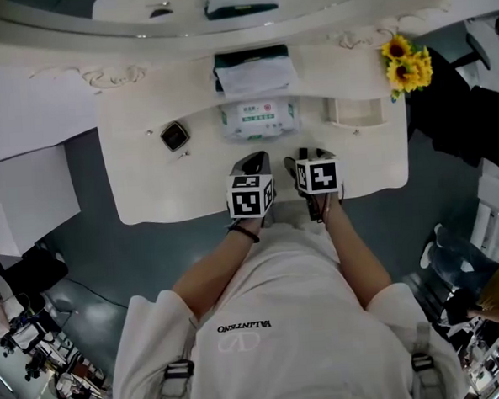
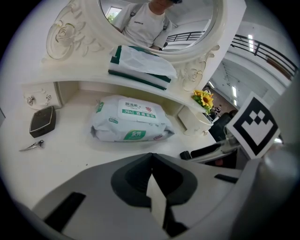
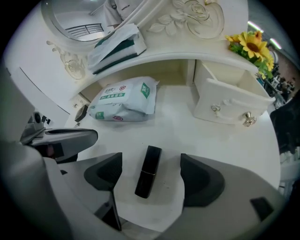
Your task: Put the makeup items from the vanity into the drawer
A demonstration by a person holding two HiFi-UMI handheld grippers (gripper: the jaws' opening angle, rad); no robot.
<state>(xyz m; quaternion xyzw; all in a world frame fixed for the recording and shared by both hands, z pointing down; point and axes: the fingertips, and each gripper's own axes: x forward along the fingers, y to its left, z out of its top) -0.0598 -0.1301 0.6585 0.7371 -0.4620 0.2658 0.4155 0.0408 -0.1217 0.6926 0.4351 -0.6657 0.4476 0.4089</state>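
Left gripper (image 2: 151, 157) fingers together; right gripper (image 3: 151, 164) fingers wide apart; both steeply downward

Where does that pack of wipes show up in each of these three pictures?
Head view: wipes pack, top centre.
Left gripper view: centre of the picture.
Right gripper view: upper left of centre.
Shared landmark: sunflowers, right of it in every view.

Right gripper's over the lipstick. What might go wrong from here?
The black lipstick tube lies slightly slanted between the right gripper's open jaws, untouched; closing may roll or twist it away. The small white open drawer looks narrow; the wide jaws might knock its front during the drop.
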